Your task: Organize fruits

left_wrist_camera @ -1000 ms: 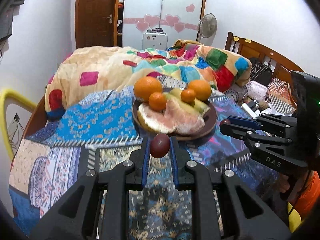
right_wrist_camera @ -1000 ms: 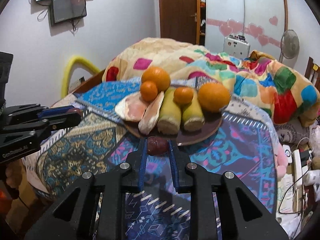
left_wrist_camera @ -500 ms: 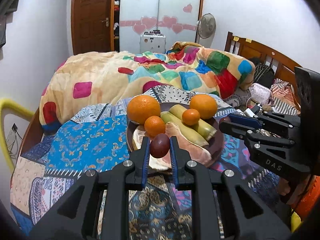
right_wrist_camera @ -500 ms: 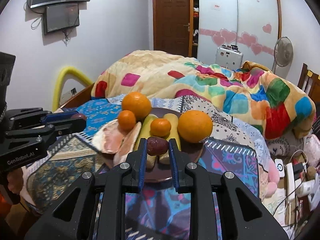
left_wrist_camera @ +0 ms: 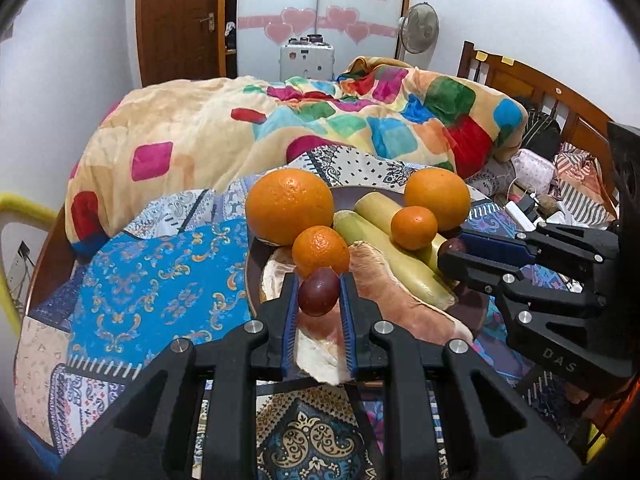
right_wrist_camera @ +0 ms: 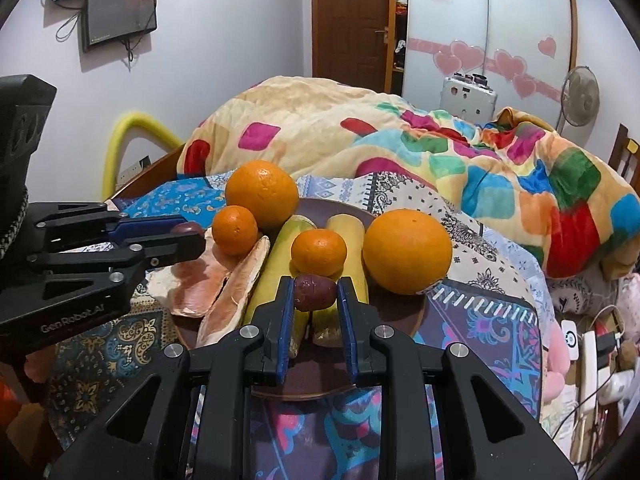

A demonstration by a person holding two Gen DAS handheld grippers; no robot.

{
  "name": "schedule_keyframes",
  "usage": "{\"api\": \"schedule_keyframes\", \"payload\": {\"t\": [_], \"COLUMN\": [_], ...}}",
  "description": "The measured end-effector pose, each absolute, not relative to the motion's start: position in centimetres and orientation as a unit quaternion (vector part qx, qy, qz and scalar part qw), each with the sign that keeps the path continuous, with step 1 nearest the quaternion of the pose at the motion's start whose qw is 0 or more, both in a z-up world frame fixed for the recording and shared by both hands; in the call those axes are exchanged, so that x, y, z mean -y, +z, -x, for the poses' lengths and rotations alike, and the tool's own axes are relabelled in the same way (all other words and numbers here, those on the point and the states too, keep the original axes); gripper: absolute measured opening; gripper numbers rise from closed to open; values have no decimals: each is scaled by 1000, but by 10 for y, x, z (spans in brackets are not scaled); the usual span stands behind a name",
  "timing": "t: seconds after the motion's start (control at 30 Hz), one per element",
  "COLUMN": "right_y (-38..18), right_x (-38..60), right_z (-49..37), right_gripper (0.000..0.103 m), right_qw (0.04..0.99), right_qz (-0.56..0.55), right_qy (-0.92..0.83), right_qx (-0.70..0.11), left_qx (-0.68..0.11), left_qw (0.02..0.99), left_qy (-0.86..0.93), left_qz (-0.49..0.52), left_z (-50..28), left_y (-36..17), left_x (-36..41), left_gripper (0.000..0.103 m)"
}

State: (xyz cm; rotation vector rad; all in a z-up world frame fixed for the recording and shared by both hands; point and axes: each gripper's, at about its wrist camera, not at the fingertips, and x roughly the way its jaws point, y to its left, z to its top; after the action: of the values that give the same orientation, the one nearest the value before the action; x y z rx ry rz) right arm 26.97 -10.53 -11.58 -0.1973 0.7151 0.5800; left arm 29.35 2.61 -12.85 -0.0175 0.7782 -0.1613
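Observation:
A dark brown plate point(left_wrist_camera: 251, 276) point(right_wrist_camera: 404, 312) on the patterned bedspread carries two large oranges point(left_wrist_camera: 289, 206) point(right_wrist_camera: 407, 251), two small tangerines point(left_wrist_camera: 320, 251) point(right_wrist_camera: 319, 252), pale yellow-green stalks point(left_wrist_camera: 392, 258) point(right_wrist_camera: 280, 264) and pinkish pomelo pieces point(left_wrist_camera: 396, 300) point(right_wrist_camera: 208, 284). My left gripper point(left_wrist_camera: 318, 298) is shut on a small dark red-purple fruit point(left_wrist_camera: 319, 297), hovering over the plate's near-left side above the pomelo. My right gripper point(right_wrist_camera: 314, 294) is shut on a second wrinkled purple fruit point(right_wrist_camera: 315, 293), over the plate's near edge by the stalks. Each gripper shows in the other's view point(left_wrist_camera: 452, 252) point(right_wrist_camera: 188, 232).
A colourful patchwork duvet point(left_wrist_camera: 320, 128) is heaped behind the plate. A wooden headboard point(left_wrist_camera: 532, 92) and clutter with cables point(right_wrist_camera: 592, 344) lie to the right. A yellow padded rail point(right_wrist_camera: 124, 136) and a wall-mounted screen point(right_wrist_camera: 120, 16) are on the left; a fan point(left_wrist_camera: 418, 24) stands at the back.
Both grippers have moved forward toward the plate, each still holding its purple fruit. The plate and fruits now loom larger and sit right beneath the fingertips.

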Motion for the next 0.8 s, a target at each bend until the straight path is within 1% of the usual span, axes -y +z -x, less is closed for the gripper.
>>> {"api": "schedule_keyframes", "payload": {"t": [0.13,0.2,0.27,0.47,0.6,0.8], "right_y": [-119,-119,-117,-96,-66,-12], "right_x": [106,107,107,119,132,151], "right_z": [-272,-273,-272,-258,-235,-184], "right_gripper": [22,31,34,34,34,34], "right_qw": [887,887,888,899,911,933], "right_qz": [89,87,84,74,60,45], "right_qy": [283,283,284,280,278,275], "right_qx": [-354,-354,-351,-329,-298,-228], "left_qx": [-393,-393,-392,-363,-316,-232], "left_qw": [915,915,916,928,945,971], "left_qy": [-85,-87,-87,-83,-77,-59], "left_qz": [21,23,23,23,26,11], "left_z": [-297,-296,-293,-271,-238,-172], "left_y": [-134,-133,-131,-104,-68,-10], "left_x": [-28,-27,-26,-24,-22,-12], "left_gripper": [21,26,32,32,32,34]}}
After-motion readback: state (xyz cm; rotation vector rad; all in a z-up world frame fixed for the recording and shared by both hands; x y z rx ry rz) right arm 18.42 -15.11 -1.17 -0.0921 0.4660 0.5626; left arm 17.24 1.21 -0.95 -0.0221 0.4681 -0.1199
